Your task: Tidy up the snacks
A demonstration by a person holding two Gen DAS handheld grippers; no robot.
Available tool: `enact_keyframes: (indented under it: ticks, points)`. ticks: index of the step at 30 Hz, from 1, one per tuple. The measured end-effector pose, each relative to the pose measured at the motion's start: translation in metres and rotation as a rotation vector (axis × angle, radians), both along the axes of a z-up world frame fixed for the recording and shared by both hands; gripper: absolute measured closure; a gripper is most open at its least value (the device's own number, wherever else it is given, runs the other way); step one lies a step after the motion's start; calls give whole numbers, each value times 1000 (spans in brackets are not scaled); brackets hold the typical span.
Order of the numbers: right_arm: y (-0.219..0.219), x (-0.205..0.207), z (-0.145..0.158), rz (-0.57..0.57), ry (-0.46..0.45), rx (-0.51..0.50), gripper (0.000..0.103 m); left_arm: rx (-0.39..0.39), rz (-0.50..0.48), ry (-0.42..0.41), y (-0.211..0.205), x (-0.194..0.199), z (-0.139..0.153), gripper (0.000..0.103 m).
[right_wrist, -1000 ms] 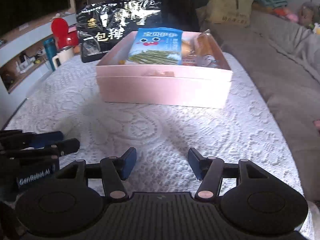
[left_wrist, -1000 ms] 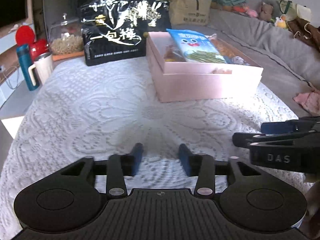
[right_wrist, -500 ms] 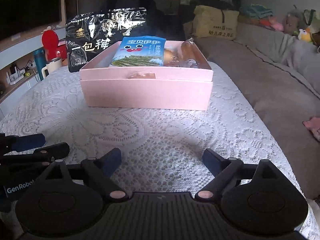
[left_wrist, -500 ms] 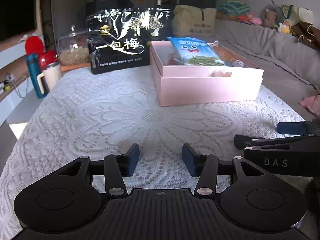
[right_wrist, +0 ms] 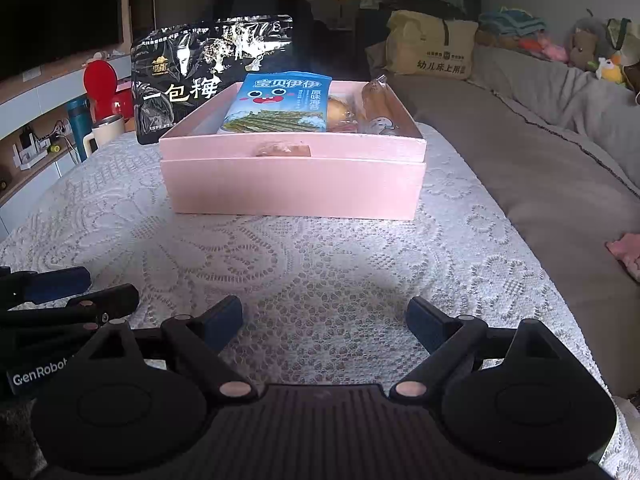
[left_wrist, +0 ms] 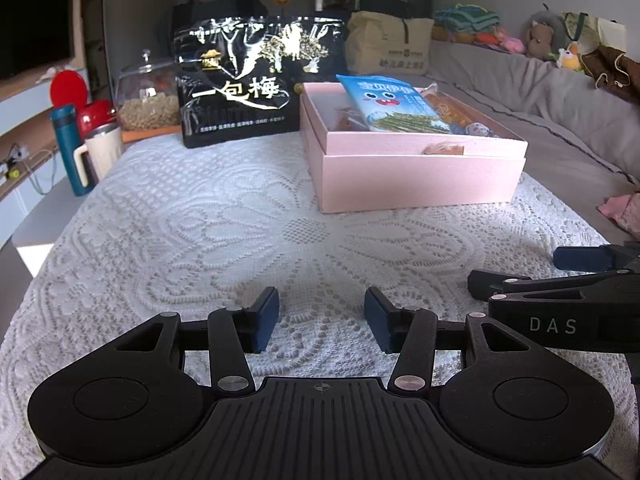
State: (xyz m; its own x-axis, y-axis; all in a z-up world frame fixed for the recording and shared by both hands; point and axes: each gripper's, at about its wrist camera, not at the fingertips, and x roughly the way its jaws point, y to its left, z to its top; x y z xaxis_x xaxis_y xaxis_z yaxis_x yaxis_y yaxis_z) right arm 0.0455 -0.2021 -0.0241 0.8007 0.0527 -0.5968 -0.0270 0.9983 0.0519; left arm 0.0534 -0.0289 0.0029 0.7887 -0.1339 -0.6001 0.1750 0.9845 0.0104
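A pink box [left_wrist: 416,172] [right_wrist: 292,188] stands on the white lace cloth [left_wrist: 200,232]. In it lie a blue snack bag [left_wrist: 390,102] [right_wrist: 280,104], an orange packet [left_wrist: 448,110] and other small snacks [right_wrist: 376,108]. A large black snack bag [left_wrist: 244,80] [right_wrist: 196,76] stands upright behind the box to the left. My left gripper [left_wrist: 322,320] is open and empty, low over the cloth well in front of the box. My right gripper [right_wrist: 324,322] is open wide and empty, beside the left one; it also shows in the left wrist view [left_wrist: 560,292].
A teal bottle [left_wrist: 70,148], a cream mug [left_wrist: 102,152], a red container [left_wrist: 96,116] and a glass-domed dish [left_wrist: 148,96] stand at the cloth's far left. A grey sofa [right_wrist: 540,152] runs along the right, with a beige bag [right_wrist: 432,46] and plush toys [left_wrist: 548,40].
Both grippers have risen and pulled back a little from the box. The right gripper's jaws have opened wider. The left gripper's jaws have opened slightly.
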Motion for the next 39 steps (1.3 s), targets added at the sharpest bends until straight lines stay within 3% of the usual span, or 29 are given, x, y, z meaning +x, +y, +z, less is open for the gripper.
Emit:
enact_keyframes:
  ticks: [39]
  points:
    - [0,0,0,0,0,0,13,-9,1,1,0,0,-1,50]
